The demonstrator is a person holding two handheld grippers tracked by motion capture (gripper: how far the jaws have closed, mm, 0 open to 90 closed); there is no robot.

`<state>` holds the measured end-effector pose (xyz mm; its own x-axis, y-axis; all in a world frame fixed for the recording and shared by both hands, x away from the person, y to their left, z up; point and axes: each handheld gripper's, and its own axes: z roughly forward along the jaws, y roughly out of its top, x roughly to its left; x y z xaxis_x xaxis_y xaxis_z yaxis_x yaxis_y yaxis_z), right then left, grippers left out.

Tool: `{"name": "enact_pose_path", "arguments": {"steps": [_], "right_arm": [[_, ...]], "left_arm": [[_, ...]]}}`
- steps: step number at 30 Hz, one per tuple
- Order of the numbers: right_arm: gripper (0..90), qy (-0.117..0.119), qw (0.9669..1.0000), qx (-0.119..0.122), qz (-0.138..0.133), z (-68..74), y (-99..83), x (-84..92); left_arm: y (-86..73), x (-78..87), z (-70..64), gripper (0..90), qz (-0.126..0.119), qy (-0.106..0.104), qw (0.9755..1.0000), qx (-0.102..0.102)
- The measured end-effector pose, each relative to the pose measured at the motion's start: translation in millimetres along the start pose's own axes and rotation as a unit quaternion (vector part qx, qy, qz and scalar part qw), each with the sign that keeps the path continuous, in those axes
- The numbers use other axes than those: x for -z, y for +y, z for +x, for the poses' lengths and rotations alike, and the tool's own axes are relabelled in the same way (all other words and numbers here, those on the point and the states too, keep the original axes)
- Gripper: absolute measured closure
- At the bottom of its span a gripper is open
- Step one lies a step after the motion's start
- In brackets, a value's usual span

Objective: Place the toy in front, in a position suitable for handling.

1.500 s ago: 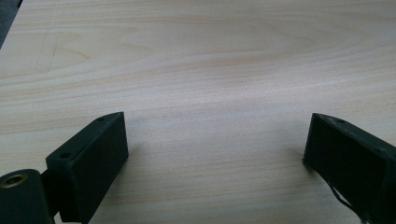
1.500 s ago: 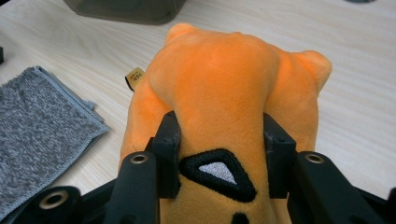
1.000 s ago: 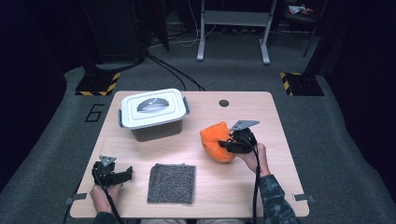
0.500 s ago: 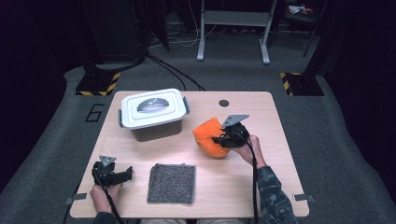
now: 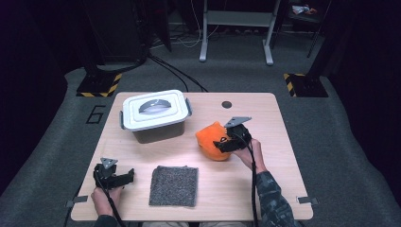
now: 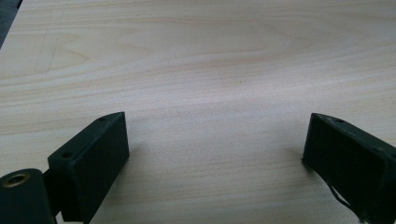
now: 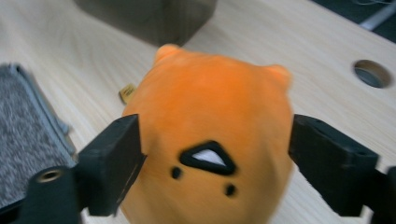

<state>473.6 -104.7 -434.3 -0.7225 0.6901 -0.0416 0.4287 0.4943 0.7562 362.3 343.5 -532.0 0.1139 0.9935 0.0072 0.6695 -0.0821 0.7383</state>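
An orange plush toy [image 5: 210,139] with small ears rests on the wooden table [image 5: 283,189], right of centre. My right gripper [image 5: 221,143] is at its right side. In the right gripper view the plush [image 7: 210,107] sits between the two black jaws of my right gripper [image 7: 215,154]. The jaws have just been opening and now stand wide, flanking the toy without squeezing it. My left gripper [image 5: 127,176] rests at the front left with its jaws wide apart. In the left gripper view, bare wood lies between the jaws of my left gripper [image 6: 215,140].
A grey bin with a white lid [image 5: 153,113] stands at the back left, and its dark wall [image 7: 149,18] lies just beyond the plush. A grey square mat [image 5: 174,185] lies front centre. A round cable hole [image 5: 226,104] is at the back edge.
The right gripper carried the plush a little to the left and set it lower on the table, then its jaws spread apart. The left gripper has not moved.
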Motion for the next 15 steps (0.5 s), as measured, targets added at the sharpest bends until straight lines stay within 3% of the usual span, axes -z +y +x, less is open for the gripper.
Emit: {"name": "enact_pose_path", "arguments": {"steps": [1,2,4,6,7,9,11,12,15], "right_arm": [[14.6,0.000,1.0000,0.000,0.000,0.0,0.0,0.0],[14.3,-0.013,0.9990,-0.040,-0.011,1.8,0.3,9.0],[13.6,-0.020,0.9961,-0.085,-0.010,3.4,0.4,14.0],[14.3,-0.021,0.9948,-0.099,-0.007,3.8,0.7,14.8],[14.2,-0.019,0.9917,-0.127,0.009,6.0,2.3,12.9],[14.1,-0.030,0.9894,-0.141,0.018,9.0,3.5,7.6],[14.4,-0.031,0.9891,-0.143,0.022,9.5,3.4,4.1],[14.8,-0.039,0.9849,-0.165,0.034,13.4,3.7,-4.6],[20.2,-0.050,0.9825,-0.171,0.052,17.5,2.6,-14.8]], "left_arm": [[0.0,0.0,0.0,6.2,0.000,0.000,1.0000,0.000],[0.0,-0.1,-0.1,6.2,0.000,0.000,1.0000,0.000],[0.0,-0.1,-0.1,6.2,0.000,0.000,1.0000,0.000],[0.0,0.0,-0.1,6.2,0.000,0.000,1.0000,0.000],[0.0,0.0,-0.1,6.3,0.000,0.000,1.0000,0.000],[0.0,0.0,0.0,6.4,0.000,0.000,1.0000,0.000],[0.0,0.0,0.0,6.5,0.000,0.000,1.0000,0.000],[0.0,0.0,0.0,6.5,0.000,0.000,1.0000,0.000],[0.0,0.1,0.1,6.6,0.000,0.000,1.0000,-0.001]]}}
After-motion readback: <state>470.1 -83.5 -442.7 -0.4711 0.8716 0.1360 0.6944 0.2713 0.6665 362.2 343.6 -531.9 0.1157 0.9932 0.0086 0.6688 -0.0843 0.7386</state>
